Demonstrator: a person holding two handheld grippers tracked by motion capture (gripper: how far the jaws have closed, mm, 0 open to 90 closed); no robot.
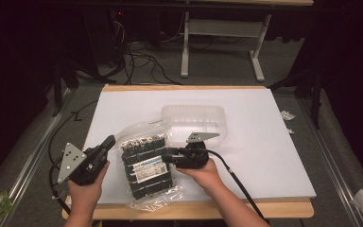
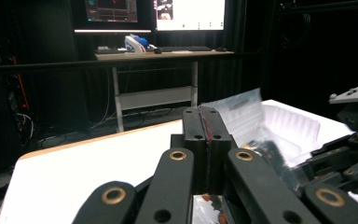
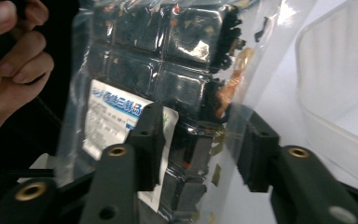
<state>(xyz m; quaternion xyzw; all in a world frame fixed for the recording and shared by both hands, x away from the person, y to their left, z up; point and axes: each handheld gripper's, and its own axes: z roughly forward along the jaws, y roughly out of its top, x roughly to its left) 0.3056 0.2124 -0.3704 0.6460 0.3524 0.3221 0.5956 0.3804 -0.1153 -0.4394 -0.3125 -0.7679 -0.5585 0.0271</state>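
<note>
Snack bag [image 1: 146,165] on white tabletop [image 1: 264,151], dark room, desk [image 2: 163,56] behind.

White-and-blue paper label [image 3: 116,122] on the clear plastic bag of dark seaweed packets [image 3: 168,84]: blue Chinese characters at its 12 o'clock edge, too blurred to read; smaller print below illegible.

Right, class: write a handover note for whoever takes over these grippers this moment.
Left gripper: jaws shut, at the upper left corner of the bag; a pinch on the film can't be confirmed.
Right gripper: open, jaws astride its right edge.
Bag lies flat on the table, in front of the empty clear tray.
Remaining, probably: grip and lift the bag into the tray.
</note>
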